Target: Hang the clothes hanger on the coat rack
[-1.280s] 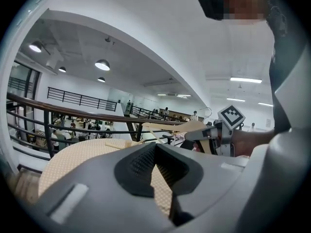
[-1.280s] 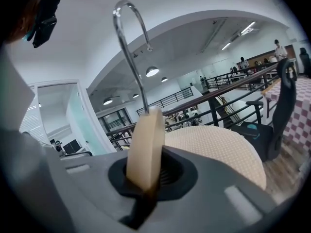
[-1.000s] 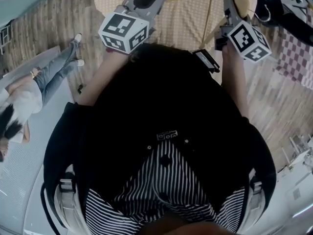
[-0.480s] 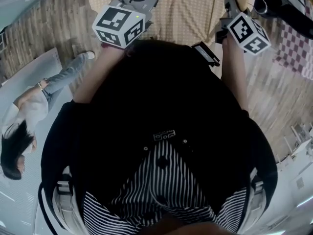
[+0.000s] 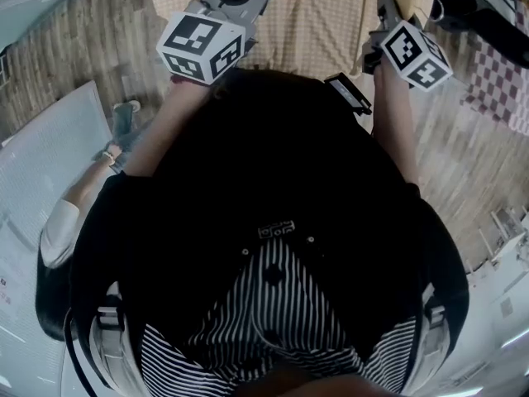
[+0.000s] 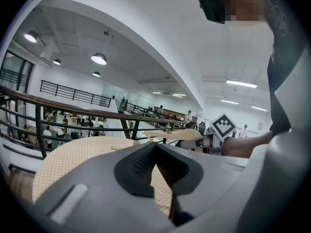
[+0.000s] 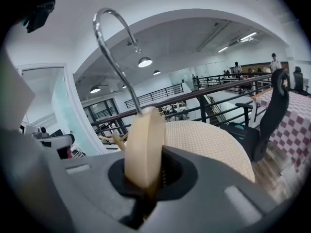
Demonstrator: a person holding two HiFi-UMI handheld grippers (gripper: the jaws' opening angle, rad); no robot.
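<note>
Background: a large white hall with ceiling lamps, a dark railing (image 7: pixel 204 93) and a round beige table (image 7: pixel 209 140) directly ahead of both grippers. An office chair (image 7: pixel 272 110) stands at the table's right.

**Grippers**
- Right gripper (image 7: pixel 148 178): jaws clamped on the hanger (image 7: pixel 143 144). The pads bite the lower part of the wooden body, which is seen edge-on. The steel hook (image 7: pixel 112 47) stands up and curls over above the jaws.
- Left gripper (image 6: pixel 155 147): jaw tips meet with nothing between them. It is carried idle, beside the right one, above the table.

**Target**
- No view shows the rack clearly. Pale wooden prongs (image 7: pixel 115 141) just behind the hanger may belong to it; this cannot be confirmed.

**Status (judged)**
- The hanger is carried and not yet hung. The approach to the rack remains.

**Hazards (judged)**
1. Pivot in the grip. The pads hold a smooth, narrow wooden section, and the long body could act as a lever. A knock against the table or rack may rotate the hanger, leaving the hook tilted off line.
2. Missed engagement. The hook opening is narrow; approaching from the closed side would make it ride off the rack.
3. Early release. Opening the jaws before the hook bears weight would drop the hanger onto the table.
4. Bystander. A person (image 5: pixel 83 205) is near on the left of the head view; a wide swing of the left gripper risks contact.
</note>
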